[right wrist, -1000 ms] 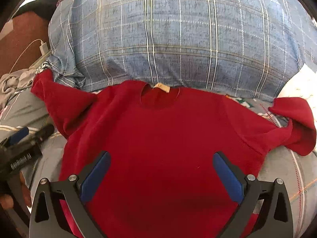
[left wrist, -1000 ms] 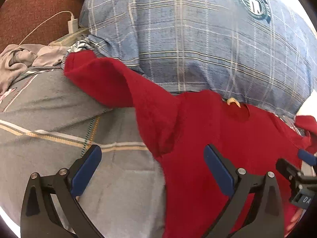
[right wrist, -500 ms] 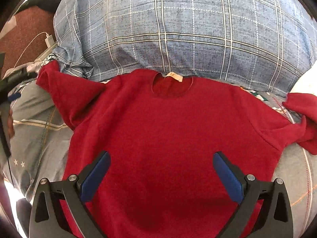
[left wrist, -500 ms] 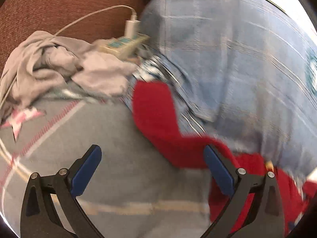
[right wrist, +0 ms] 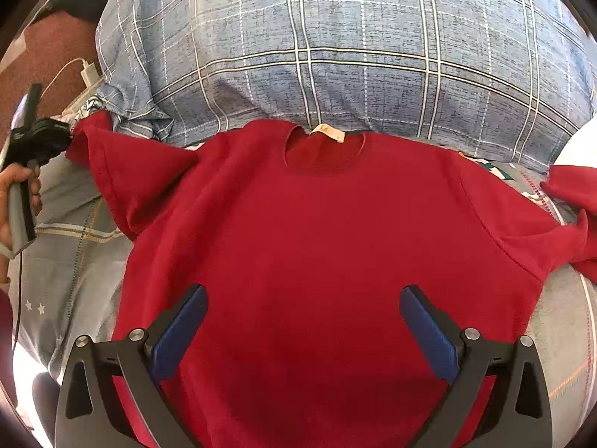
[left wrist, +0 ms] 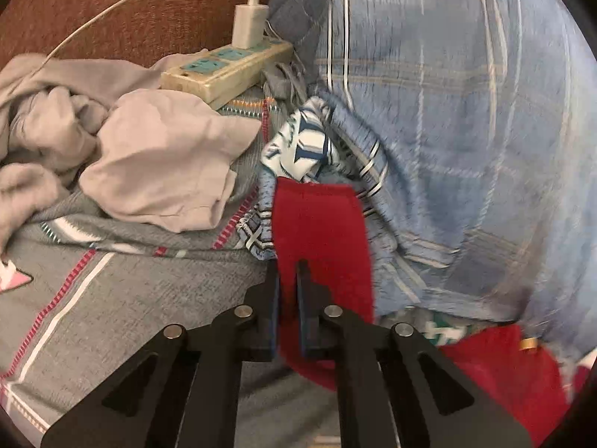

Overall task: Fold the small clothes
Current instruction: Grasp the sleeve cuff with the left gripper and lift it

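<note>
We are pinching the red shirt's (right wrist: pixel 328 246) sleeve (left wrist: pixel 317 231) in the left gripper (left wrist: pixel 287 272); the right gripper (right wrist: pixel 302 321) is hovering, jaws spread wide. We should be carrying the cuff flat across the chest.

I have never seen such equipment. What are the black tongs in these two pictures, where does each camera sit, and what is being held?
The tongs are two-finger grippers that a person holds, one in each hand; no robot arm is here. Each picture comes from a camera on one gripper, looking forward along its fingers. The left gripper is closed on the sleeve of a red sweater, which lies spread flat on grey bedding before a blue checked pillow. The right gripper is open above the sweater and holds nothing. Beside the sleeve lie crumpled grey clothes and a power strip with a white charger.
</note>
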`<action>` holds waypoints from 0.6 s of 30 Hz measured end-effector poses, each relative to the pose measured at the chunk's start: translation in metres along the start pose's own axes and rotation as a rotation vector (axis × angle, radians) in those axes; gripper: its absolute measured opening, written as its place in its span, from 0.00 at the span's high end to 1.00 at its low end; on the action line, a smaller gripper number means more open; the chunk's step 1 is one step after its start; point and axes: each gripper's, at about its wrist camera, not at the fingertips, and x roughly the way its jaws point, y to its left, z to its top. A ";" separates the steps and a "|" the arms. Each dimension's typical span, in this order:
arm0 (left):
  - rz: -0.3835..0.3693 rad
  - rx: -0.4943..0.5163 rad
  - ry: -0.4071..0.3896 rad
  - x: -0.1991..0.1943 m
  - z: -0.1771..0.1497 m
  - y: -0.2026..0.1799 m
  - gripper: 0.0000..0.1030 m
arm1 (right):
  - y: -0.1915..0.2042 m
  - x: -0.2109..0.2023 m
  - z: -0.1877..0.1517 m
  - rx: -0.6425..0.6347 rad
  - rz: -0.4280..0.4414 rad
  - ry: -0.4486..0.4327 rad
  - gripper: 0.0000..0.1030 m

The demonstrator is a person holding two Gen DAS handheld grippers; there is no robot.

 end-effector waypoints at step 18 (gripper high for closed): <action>-0.092 0.072 -0.154 -0.101 0.022 0.008 0.98 | -0.005 -0.025 -0.001 0.047 0.019 -0.048 0.01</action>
